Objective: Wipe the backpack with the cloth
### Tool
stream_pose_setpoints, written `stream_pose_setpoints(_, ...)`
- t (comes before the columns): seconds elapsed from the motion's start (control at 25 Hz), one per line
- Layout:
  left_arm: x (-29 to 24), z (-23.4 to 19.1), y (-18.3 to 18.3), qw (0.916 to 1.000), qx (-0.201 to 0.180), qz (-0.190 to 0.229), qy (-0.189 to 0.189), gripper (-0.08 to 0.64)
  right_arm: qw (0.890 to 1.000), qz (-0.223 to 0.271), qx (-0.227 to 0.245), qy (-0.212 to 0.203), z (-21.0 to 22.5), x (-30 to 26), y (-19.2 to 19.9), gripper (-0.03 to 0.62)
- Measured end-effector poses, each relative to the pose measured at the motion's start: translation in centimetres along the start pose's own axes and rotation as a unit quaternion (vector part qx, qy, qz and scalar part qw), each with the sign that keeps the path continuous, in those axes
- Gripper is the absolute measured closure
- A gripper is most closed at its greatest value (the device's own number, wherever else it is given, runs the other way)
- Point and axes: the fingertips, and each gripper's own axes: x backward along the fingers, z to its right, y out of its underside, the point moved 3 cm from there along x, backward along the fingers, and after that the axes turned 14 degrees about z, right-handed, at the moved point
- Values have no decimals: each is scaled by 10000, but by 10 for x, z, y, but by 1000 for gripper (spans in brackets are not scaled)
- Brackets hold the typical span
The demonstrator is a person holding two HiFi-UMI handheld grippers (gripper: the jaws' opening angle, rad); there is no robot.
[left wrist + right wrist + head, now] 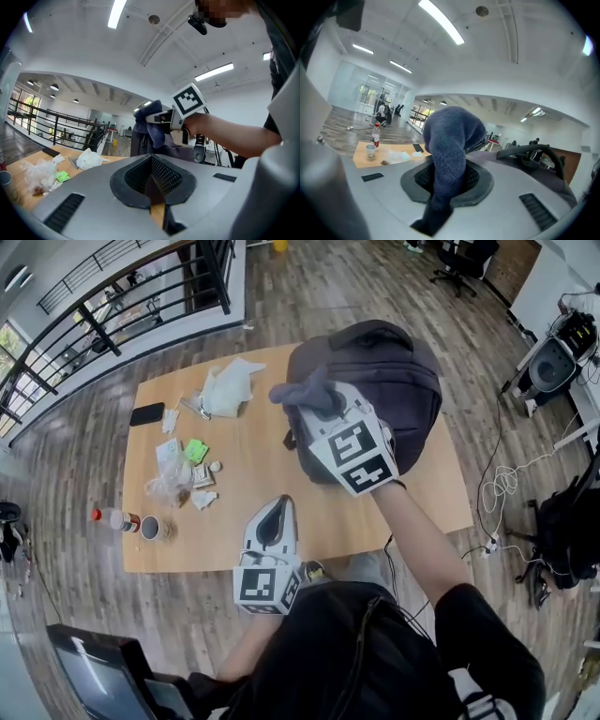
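Over the backpack (pixel 398 371), the outstretched right tool (pixel 326 401) grips the cloth (pixel 300 390); left tool (pixel 278 509) closed, level.

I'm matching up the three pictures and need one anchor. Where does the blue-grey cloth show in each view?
Head view: the cloth is at upper centre, by the upper left edge of the backpack.
Left gripper view: the cloth is at centre, in front of the backpack.
Right gripper view: the cloth is at centre, clamped between the jaws.
Shared landmark: the dark backpack, at the right in the right gripper view.
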Motion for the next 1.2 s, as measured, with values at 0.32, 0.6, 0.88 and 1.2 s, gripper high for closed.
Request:
stream_pose_setpoints(0.32,-3,3,5,9999,54,-70,78,549,9913,-1060,102,-778,-88,36,95,541)
stream_pose_setpoints(0.6,-11,4,12,9996,70,-145,227,549,9920,-1155,356,-354,-52,72,103,541)
stream_pose_setpoints(0.88,-20,23,17,9983,132,-207,532,549,9934,-753,811,311,37,75,51,532)
stream_pose_setpoints(1.2,-30,30,21,9971,130,-257,702,549,9808,-733,510,1731,139,165,72,534)
